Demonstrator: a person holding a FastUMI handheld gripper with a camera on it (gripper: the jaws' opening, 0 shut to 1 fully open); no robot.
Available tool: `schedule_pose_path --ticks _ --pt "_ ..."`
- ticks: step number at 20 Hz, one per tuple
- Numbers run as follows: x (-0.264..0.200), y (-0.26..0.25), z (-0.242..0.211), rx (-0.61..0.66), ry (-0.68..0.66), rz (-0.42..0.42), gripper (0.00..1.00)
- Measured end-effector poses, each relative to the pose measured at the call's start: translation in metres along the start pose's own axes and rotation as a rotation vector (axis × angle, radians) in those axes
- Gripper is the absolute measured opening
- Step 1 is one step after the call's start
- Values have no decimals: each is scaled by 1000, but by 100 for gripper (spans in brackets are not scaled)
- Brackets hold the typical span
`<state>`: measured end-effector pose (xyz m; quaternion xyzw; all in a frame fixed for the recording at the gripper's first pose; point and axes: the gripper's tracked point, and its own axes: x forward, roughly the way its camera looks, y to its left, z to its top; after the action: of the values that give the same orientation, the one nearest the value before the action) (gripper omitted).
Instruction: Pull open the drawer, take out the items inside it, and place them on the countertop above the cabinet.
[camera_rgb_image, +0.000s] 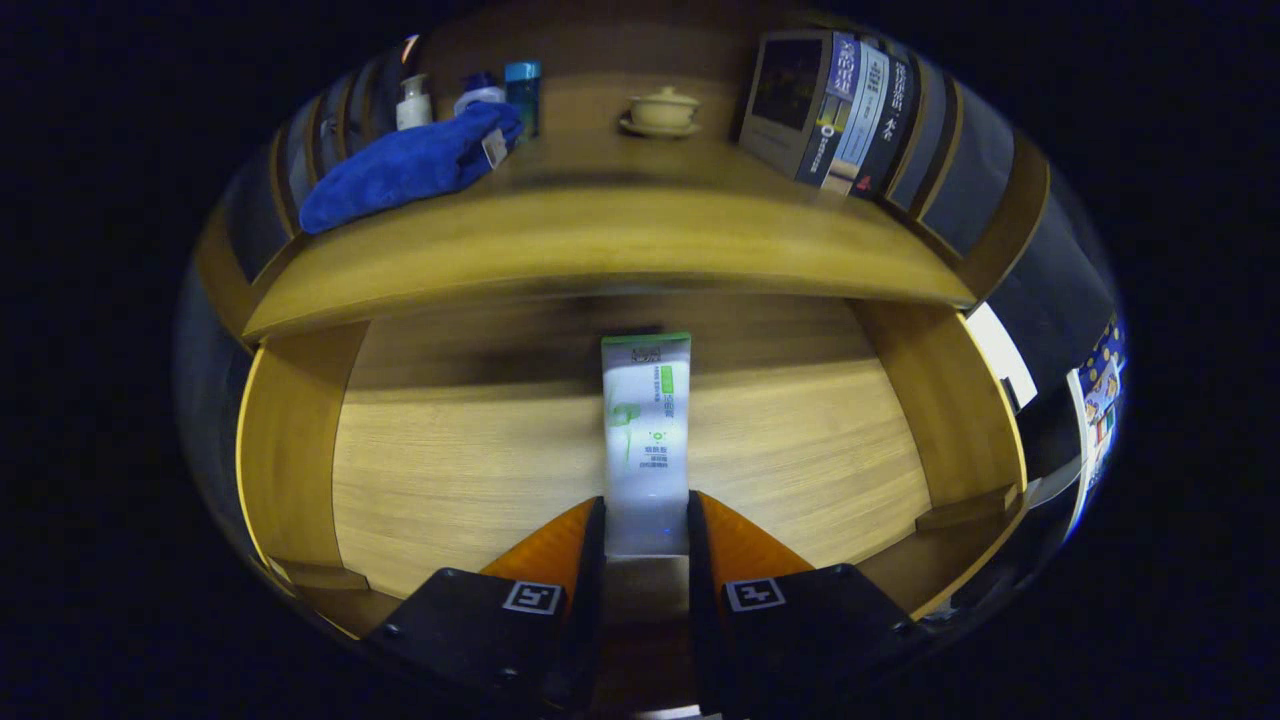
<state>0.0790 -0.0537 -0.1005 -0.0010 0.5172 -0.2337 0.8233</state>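
Wooden cabinet seen from the gripper, with the drawer (640, 470) pulled open below the countertop (600, 250). The drawer's floor spreads wide between its two side walls; apart from one tube it looks bare. On the countertop, toward its left end, a blue towel (410, 165) lies bunched in front of a small white bottle (413, 102) and two blue-capped containers (522, 95). Near the back edge at the middle stands a lidded cup on a saucer (661, 110). A row of books (840, 115) leans at the right end.

The white tube with green trim (646, 440) lies lengthwise along the drawer's middle, its far end pointing at the back wall and its near end between the fingers. The gripper (646, 525) is drawn in to roughly the tube's width, both fingers appearing to press the sides of the near end: a pinch at the very end rather than around the body.

Risks, as judged from this pose: held by one end, the tube may droop or pivot when lifted, and its far end could catch the countertop's front edge, which overhangs the drawer. A smooth, soft tube may also slip out of the pinch. The free stretch of countertop between towel and cup looks the safest landing spot.
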Motion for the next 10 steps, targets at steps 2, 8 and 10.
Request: schedule_pose_path --ticks 2,8,10 --pt "-17 -11 -5 -4 -10 -34 46" --pt "-60 -47 -11 71 -72 -91 45" --pt "-75 -60 -2 81 -116 -115 45"
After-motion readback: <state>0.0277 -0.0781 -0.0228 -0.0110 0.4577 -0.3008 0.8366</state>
